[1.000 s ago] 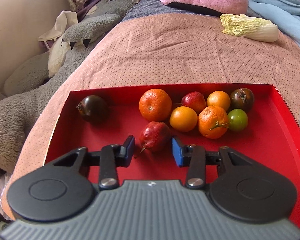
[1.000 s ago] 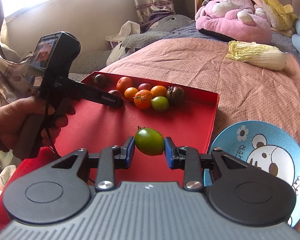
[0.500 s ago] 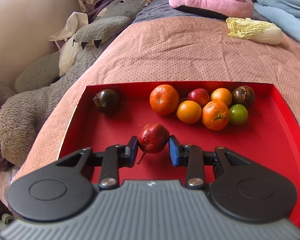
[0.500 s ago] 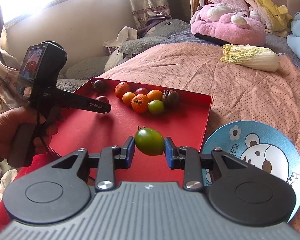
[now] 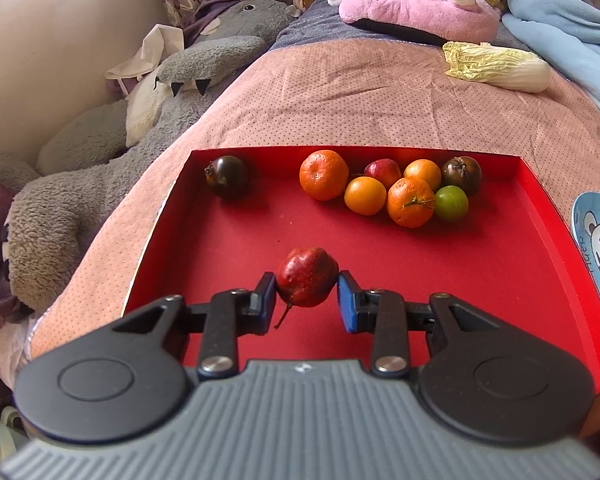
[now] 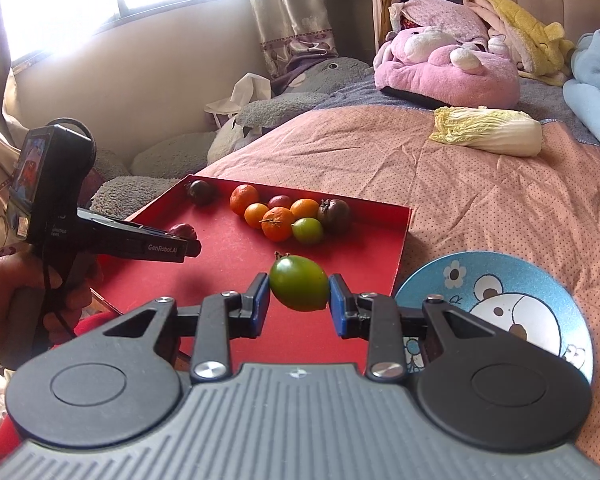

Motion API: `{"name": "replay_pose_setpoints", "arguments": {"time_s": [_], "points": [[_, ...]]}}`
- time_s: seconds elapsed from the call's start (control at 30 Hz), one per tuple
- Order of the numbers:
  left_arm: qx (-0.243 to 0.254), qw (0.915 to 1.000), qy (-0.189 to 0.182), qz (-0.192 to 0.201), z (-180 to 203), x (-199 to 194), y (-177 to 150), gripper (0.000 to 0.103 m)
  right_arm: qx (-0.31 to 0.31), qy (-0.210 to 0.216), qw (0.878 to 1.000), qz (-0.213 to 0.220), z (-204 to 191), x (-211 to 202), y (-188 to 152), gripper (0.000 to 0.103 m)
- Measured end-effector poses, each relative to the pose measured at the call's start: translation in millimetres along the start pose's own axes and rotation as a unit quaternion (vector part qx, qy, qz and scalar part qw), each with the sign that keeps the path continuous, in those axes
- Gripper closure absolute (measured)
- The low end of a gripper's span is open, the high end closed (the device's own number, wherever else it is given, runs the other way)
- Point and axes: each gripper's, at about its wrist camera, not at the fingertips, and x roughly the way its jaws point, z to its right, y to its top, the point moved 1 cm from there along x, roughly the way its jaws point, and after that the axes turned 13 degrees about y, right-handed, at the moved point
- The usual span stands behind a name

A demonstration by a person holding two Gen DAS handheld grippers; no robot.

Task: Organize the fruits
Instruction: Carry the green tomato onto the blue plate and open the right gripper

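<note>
My left gripper (image 5: 306,294) is shut on a small red pear (image 5: 307,276) with its stem hanging down, held above the red tray (image 5: 500,272). In the right wrist view the left gripper (image 6: 188,242) shows side-on over the tray's left part, the red pear (image 6: 184,231) peeking behind it. My right gripper (image 6: 299,300) is shut on a green tomato (image 6: 299,288), above the red tray (image 6: 228,276) near its front right. At the tray's far side lie several oranges (image 5: 324,175), a red fruit (image 5: 382,169), a small green fruit (image 5: 452,203) and two dark tomatoes (image 5: 227,176).
A blue bear-print plate (image 6: 496,312) lies on the pink bedspread right of the tray. A napa cabbage (image 6: 488,131) lies farther back. Plush toys (image 6: 444,68) and blankets crowd the bed's far end; a grey plush (image 5: 80,184) lies left of the bed. A hand (image 6: 16,312) grips the left tool.
The left gripper closed on the red pear and lifted it off the tray floor, drawing back. The right gripper, still holding the green tomato, rose and drew back slightly.
</note>
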Motion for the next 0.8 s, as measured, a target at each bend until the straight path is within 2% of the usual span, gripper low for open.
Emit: {"name": "replay_pose_setpoints", "arguments": {"time_s": [0.5,0.8], "points": [[0.004,0.9999,-0.001,0.01,6,-15,-2,0.067,0.041,-0.057,0.997,0.031,47,-38,-9,0.066],[0.011,0.9998,-0.004,0.017,11,-23,-1,0.067,0.067,-0.102,0.992,0.015,88,-33,-28,0.066]]}}
